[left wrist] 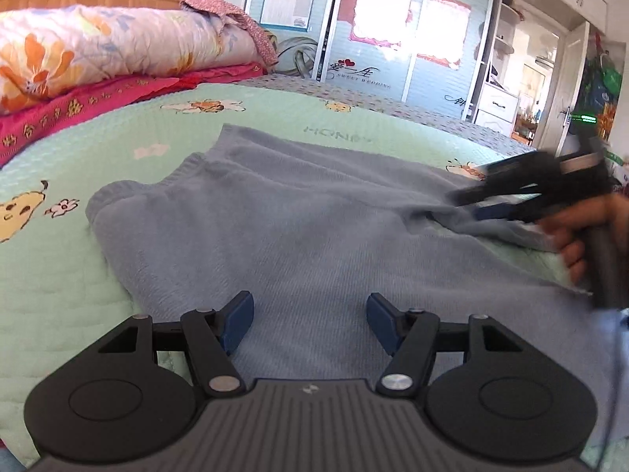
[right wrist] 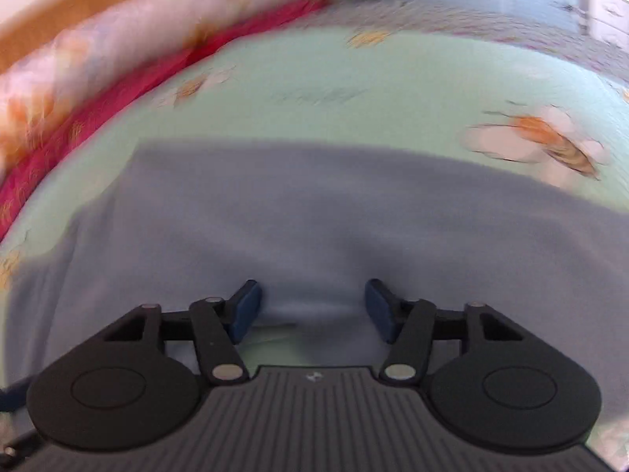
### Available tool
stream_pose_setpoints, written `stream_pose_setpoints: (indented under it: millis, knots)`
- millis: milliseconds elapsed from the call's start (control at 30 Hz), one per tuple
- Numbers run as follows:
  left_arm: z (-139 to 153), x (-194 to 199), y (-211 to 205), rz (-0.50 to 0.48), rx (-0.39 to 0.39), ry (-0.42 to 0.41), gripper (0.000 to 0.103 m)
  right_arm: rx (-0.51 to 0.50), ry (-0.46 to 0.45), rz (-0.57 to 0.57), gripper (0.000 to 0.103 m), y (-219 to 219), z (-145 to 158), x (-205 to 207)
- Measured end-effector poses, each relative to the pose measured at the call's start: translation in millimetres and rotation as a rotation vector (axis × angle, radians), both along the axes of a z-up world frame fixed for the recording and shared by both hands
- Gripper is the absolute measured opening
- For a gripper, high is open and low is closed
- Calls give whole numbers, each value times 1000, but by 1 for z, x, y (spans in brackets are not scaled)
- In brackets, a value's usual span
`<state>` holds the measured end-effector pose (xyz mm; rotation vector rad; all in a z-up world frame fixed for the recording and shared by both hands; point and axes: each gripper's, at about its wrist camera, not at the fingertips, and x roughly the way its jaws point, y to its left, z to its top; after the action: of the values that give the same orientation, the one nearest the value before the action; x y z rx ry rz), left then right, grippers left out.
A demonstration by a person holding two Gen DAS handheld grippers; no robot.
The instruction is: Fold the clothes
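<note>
A grey-blue knitted garment [left wrist: 275, 228] lay spread on the green quilted bed cover [left wrist: 59, 295], well short of the floral bedding [left wrist: 98, 47] stacked at the headboard end. The left gripper [left wrist: 309, 320] hung low over the garment's near edge, its jaws standing wide with only flat cloth showing between the blue pads [left wrist: 238, 320] (nothing pinched). At the garment's right edge, a hand [left wrist: 578, 236] held the right gripper [left wrist: 471, 196], blurred in the left wrist view, with its tips down at a raised fold. In its own, also blurred, view the right gripper [right wrist: 312, 310] had its jaws parted above a soft ridge of cloth, the pads clear of it.
</note>
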<state>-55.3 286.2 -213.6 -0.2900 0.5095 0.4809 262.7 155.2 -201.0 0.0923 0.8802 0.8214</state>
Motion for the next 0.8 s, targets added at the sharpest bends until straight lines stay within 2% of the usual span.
stream_pose_setpoints:
  millis: [33, 67, 100, 133, 200, 267, 333, 367, 433, 467, 500, 567, 600, 633, 667, 700, 733, 800]
  knots:
    - [1, 0, 0, 2, 2, -1, 66, 71, 90, -98, 22, -25, 3, 11]
    - [1, 0, 1, 4, 4, -1, 66, 88, 103, -189, 41, -45, 11, 12]
    - [3, 0, 1, 8, 5, -6, 66, 89, 55, -246, 56, -57, 23, 3]
    - [6, -1, 1, 14, 1, -21, 66, 114, -1, -250, 58, -64, 33, -8]
    - [16, -3, -1, 16, 17, -71, 66, 158, -42, -187, 70, -61, 42, -24]
    - [28, 9, -6, -19, 102, -91, 68, 149, -33, -147, 72, -49, 37, -26]
    - [34, 29, -4, -49, 161, -65, 68, 110, 26, -115, 72, -47, 20, -11]
    - [32, 41, 6, -51, 139, -31, 68, 74, 63, -107, 72, -51, 10, 2]
    - [18, 55, 36, -3, 36, 71, 68, 68, 70, -101, 35, -76, -4, 18]
    - [9, 55, 53, 29, -5, 114, 67, 87, 97, -171, 11, -105, -6, 26]
    - [3, 51, 67, 46, -34, 135, 67, 110, 128, -255, 0, -136, -6, 34]
    - [3, 32, 77, 7, -17, 80, 62, 202, 178, -474, 0, -212, -10, 40]
    - [3, 28, 76, 16, 18, 94, 61, 188, 168, -588, 0, -244, -7, 37]
    - [5, 25, 72, 31, 46, 95, 58, 153, 112, -645, 3, -263, 2, 30]
    - [8, 23, 68, 46, 77, 93, 60, 92, 31, -676, 17, -269, 15, 21]
    - [13, 25, 60, 60, 112, 79, 61, 62, -39, -678, 27, -265, 27, 13]
    - [18, 28, 52, 62, 142, 62, 63, 112, -46, -628, 29, -253, 33, 10]
    - [29, 46, 34, -12, 166, 33, 63, 231, -33, -492, 40, -215, 41, 7]
